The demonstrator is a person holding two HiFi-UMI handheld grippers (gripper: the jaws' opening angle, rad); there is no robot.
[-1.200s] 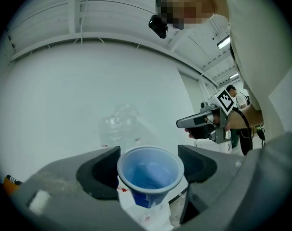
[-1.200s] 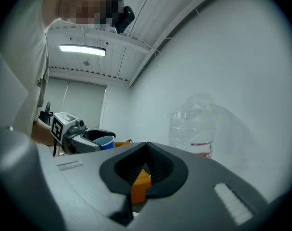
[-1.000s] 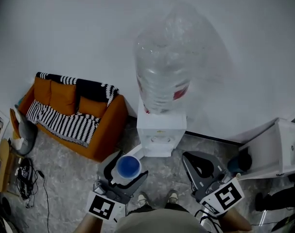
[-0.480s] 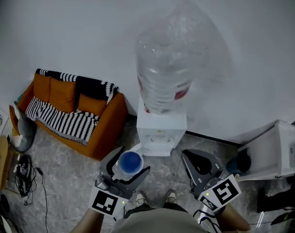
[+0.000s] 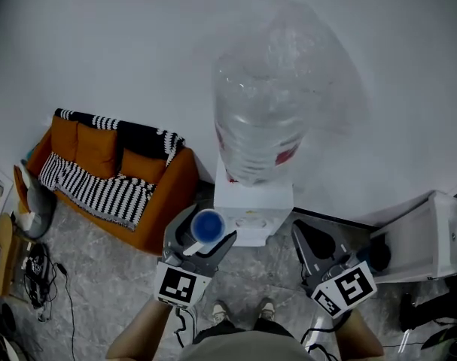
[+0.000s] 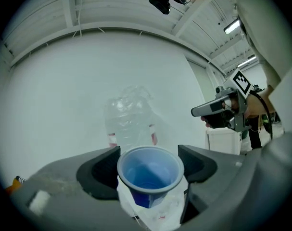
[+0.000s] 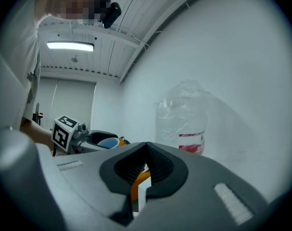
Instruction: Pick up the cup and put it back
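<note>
So that it sits upright and ready to set back, we hold the small blue plastic cup (image 6: pixel 149 170) clamped between the left gripper's (image 5: pixel 205 232) fingers (image 6: pixel 98 170), just before the white water dispenser (image 5: pixel 252 201), while the right gripper (image 5: pixel 300 232), fingers closed on nothing, hangs alongside.

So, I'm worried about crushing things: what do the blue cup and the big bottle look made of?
The cup: probably thin plastic, smooth with slight sheen and a thin rolled rim; coated paper is possible. The bottle: clear plastic, see-through with ribbed, crinkled-looking walls.
</note>
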